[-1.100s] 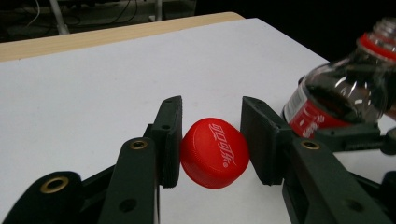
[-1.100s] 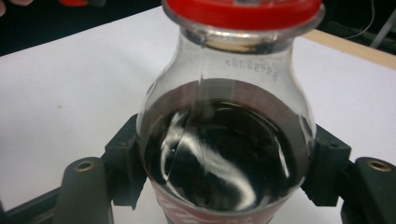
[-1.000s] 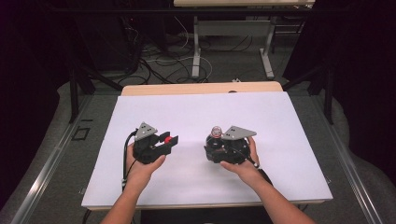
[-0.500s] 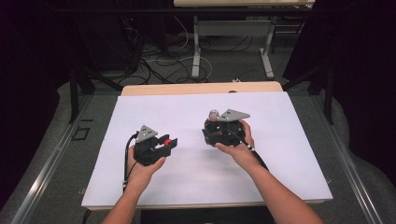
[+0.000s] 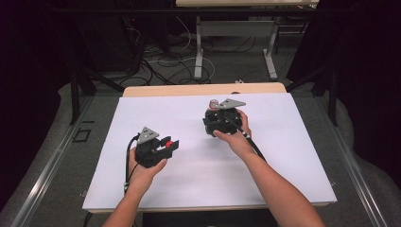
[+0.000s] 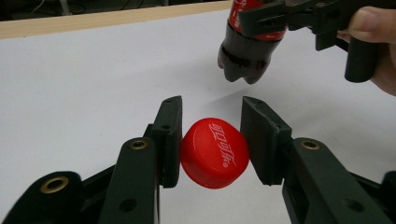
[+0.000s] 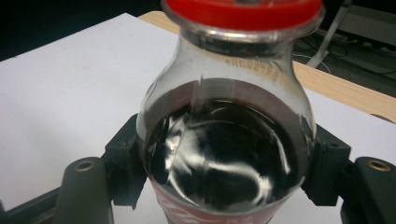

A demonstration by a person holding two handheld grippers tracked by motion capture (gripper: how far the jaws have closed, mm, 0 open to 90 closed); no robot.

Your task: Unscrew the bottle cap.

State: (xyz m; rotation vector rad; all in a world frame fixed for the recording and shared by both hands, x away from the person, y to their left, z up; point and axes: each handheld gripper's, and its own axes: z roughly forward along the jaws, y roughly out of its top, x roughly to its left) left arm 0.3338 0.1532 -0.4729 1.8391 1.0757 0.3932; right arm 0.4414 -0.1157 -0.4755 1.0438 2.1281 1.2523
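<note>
White table (image 5: 293, 156) lies bare around bottle (image 6: 247, 51).

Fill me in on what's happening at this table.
A person works at a white table with a handheld gripper in each hand. The left gripper is shut on a red bottle cap, held off to the side. The right gripper is clamped around a small cola bottle, which hangs lifted above the table surface. The dark drink is sloshing inside. The cap is off the bottle, and the two are apart.
</note>
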